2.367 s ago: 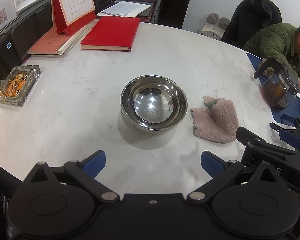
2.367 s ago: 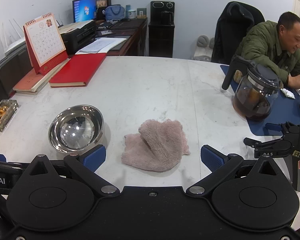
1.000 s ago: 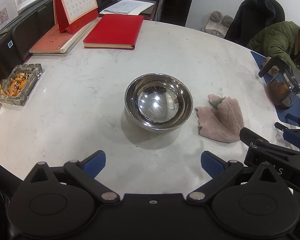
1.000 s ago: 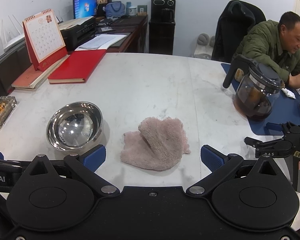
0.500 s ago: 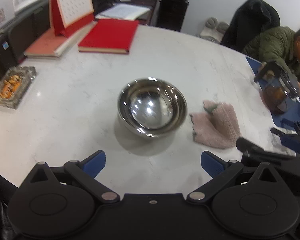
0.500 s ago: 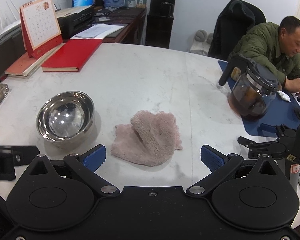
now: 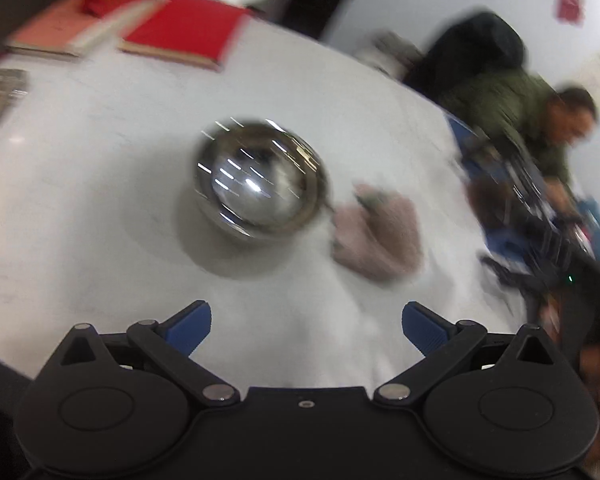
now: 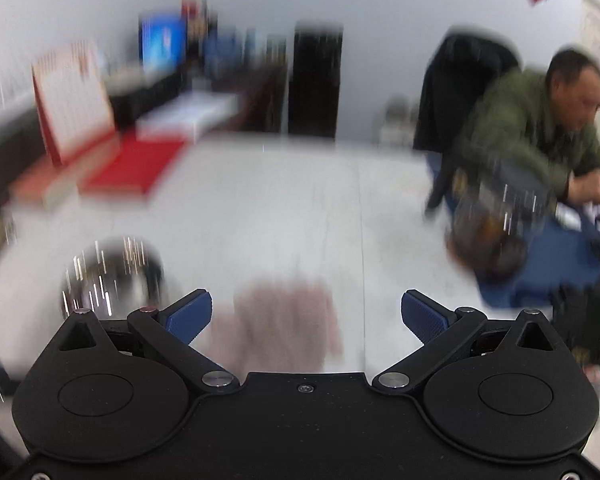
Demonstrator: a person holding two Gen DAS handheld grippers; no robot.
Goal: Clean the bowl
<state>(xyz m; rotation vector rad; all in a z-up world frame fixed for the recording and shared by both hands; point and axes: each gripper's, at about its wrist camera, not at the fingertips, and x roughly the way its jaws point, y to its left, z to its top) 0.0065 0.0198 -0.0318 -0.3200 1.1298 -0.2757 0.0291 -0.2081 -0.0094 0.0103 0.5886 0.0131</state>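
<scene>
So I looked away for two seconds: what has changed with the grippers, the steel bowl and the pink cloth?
Both cameras are now motion-blurred, so both grippers are moving; the right gripper has closed in on the pink fleecy cloth. Nothing was grasped: jaws of both, including the left gripper, stay open and empty. The shiny steel bowl and cloth rest where they were on the white marble table.

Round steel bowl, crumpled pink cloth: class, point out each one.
Round steel bowl (image 7: 260,188), left wrist view, on its shiny inner bottom.
Crumpled pink cloth (image 7: 376,240), left wrist view, on its middle fold.
</scene>
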